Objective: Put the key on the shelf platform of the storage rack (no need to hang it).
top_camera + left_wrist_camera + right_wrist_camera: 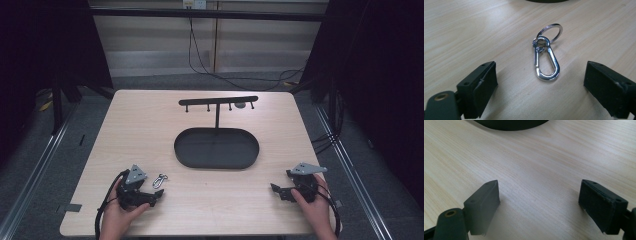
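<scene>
Presently the left gripper (540,82) rests on the table (150,120) near-left, jaws fully spread and empty, straddling the approach to the carabiner keyring (545,56) lying flat just beyond, probably lined up for pickup. Near-right, the right gripper (539,205) idles, jaws wide and empty.

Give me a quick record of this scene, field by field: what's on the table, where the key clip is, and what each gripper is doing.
surface: wooden table
key clip: silver carabiner with key ring, lying flat on the table, ahead of the left gripper
left gripper: open, jaws either side of the carabiner's near end, not touching it
right gripper: open, nothing between its jaws
stand: black oval tray with a hook bar on a post
</scene>
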`<state>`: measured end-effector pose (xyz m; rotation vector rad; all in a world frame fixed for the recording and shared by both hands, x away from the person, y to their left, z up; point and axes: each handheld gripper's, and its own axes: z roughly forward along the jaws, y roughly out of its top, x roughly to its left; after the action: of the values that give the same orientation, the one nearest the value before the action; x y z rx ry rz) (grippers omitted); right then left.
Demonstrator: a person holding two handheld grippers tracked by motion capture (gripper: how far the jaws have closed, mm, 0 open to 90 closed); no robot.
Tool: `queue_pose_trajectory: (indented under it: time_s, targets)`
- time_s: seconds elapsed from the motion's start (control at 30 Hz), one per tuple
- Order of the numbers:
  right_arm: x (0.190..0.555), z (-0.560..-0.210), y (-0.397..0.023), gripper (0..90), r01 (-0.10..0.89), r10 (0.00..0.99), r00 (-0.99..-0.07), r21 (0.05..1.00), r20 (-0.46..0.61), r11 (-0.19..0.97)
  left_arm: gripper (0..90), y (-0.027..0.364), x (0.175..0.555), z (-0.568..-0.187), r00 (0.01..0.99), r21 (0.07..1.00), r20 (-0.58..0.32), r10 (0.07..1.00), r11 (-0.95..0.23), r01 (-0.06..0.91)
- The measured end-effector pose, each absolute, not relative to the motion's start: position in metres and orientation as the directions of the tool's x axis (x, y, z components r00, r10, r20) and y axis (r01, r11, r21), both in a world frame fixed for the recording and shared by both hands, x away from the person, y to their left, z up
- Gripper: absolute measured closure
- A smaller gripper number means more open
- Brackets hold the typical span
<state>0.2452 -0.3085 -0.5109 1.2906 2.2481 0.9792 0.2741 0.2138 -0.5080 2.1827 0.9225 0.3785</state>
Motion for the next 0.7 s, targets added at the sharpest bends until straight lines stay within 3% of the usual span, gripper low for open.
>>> queue_pose_trajectory:
  time_s: [0.23,0.7]
  targets:
    - [0.245,-0.511,-0.309,16.5,0.6,0.857,-0.514,0.724,0.022,0.341,16.4,0.213,0.273,-0.507,0.699,0.722,-0.018,0.715,-0.475,0.504]
    - [0.245,-0.511,-0.309,16.5,0.601,0.858,-0.514,0.723,0.023,0.34,30.6,0.197,0.284,-0.483,0.731,0.54,-0.039,0.681,-0.601,0.589]
